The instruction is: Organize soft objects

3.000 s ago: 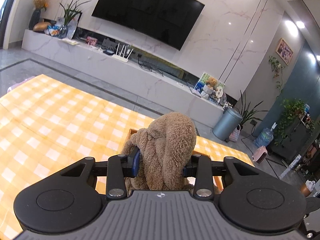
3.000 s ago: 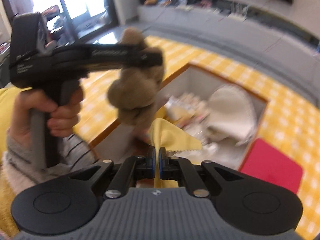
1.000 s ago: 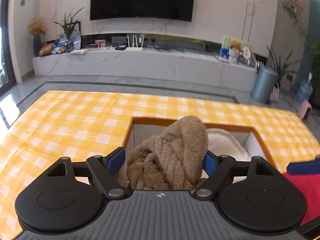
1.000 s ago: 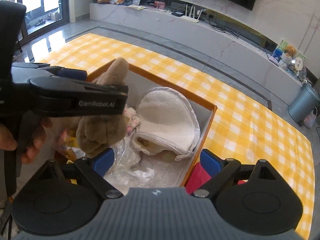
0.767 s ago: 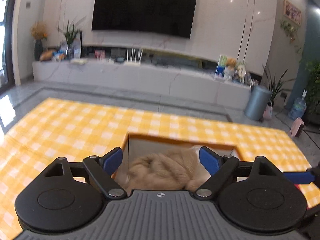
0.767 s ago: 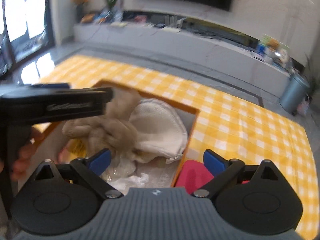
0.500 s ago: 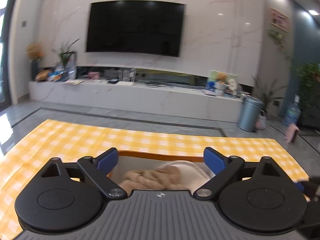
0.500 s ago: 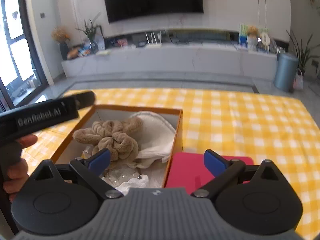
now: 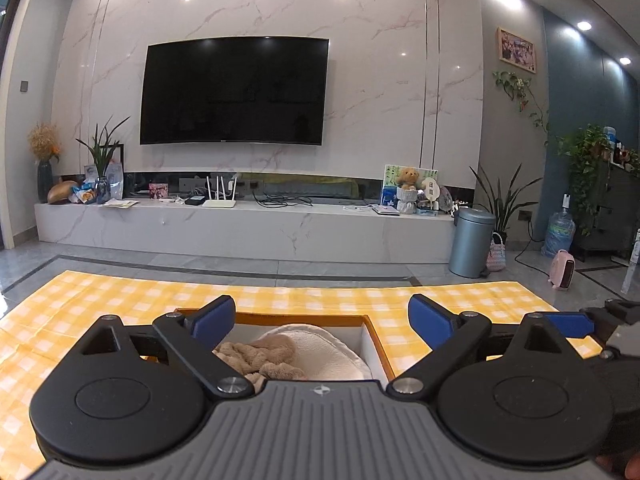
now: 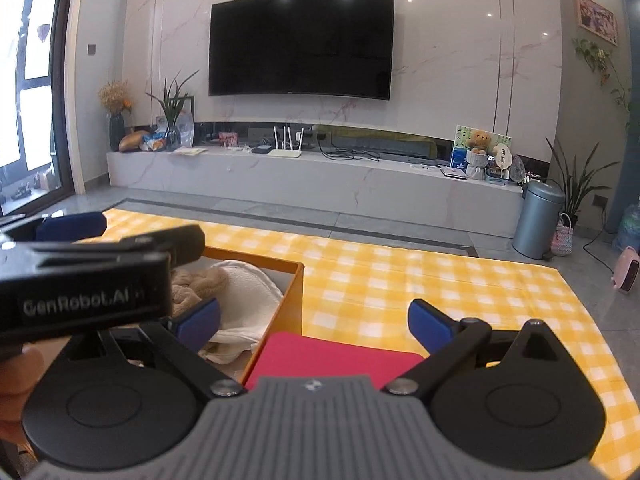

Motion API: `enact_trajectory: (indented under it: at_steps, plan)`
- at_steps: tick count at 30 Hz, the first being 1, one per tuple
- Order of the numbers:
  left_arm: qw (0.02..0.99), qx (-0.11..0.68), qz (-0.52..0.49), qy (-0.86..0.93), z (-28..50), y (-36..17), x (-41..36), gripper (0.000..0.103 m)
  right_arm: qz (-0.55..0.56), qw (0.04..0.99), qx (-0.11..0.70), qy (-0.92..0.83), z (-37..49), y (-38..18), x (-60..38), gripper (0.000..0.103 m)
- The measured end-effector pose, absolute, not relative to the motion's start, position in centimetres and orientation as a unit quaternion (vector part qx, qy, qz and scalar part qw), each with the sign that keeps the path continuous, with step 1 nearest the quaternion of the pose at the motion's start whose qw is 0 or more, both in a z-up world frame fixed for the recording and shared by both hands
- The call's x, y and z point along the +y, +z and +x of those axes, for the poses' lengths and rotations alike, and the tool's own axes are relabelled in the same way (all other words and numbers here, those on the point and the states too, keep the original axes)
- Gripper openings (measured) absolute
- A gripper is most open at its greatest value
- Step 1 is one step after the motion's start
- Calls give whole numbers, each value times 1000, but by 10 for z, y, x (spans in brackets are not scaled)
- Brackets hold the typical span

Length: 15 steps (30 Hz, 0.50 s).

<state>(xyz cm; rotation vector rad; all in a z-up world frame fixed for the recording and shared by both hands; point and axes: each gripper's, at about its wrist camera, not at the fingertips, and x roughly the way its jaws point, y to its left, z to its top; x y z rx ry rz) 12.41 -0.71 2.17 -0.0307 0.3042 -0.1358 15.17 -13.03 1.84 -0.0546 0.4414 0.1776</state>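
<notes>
The brown plush toy [image 9: 260, 356] is seen lying inside the orange-edged box [image 9: 378, 350], resting against a white padded cushion [image 9: 320, 350]; it was probably put there so that soft things are kept together in one container. The left gripper [image 9: 320, 316] is spread wide with nothing between its blue pads, and the right gripper [image 10: 314, 320] is equally wide and empty, held above a red flat pad [image 10: 332, 360] that lies just beside the box. This pad may be judged the next item to be stored. The box stands on a yellow checked cloth [image 10: 440, 280]. Behind, a living room is shown, with a wall-mounted television [image 9: 234, 90], a marble console [image 9: 248, 232] and a grey pedal bin [image 9: 472, 242].
</notes>
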Motion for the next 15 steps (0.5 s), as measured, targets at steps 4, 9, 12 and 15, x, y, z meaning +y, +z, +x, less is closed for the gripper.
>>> enact_trajectory:
  at_steps: [4,9,12,15]
  plan:
    - [983,167,-21,-68,124,17,-7,103,-25,973,213,85,149,16,-137,98]
    - [979,186,-30,-78,125,15,0,103,-14,973,218,80,151,12,-142,98]
    - [979,188,-24,-76,124,14,0,103,-16,973,219,76,152,11,-142,98]
    - [979,188,-24,-73,123,13,-1,103,-18,972,220,75,152,10,-143,98]
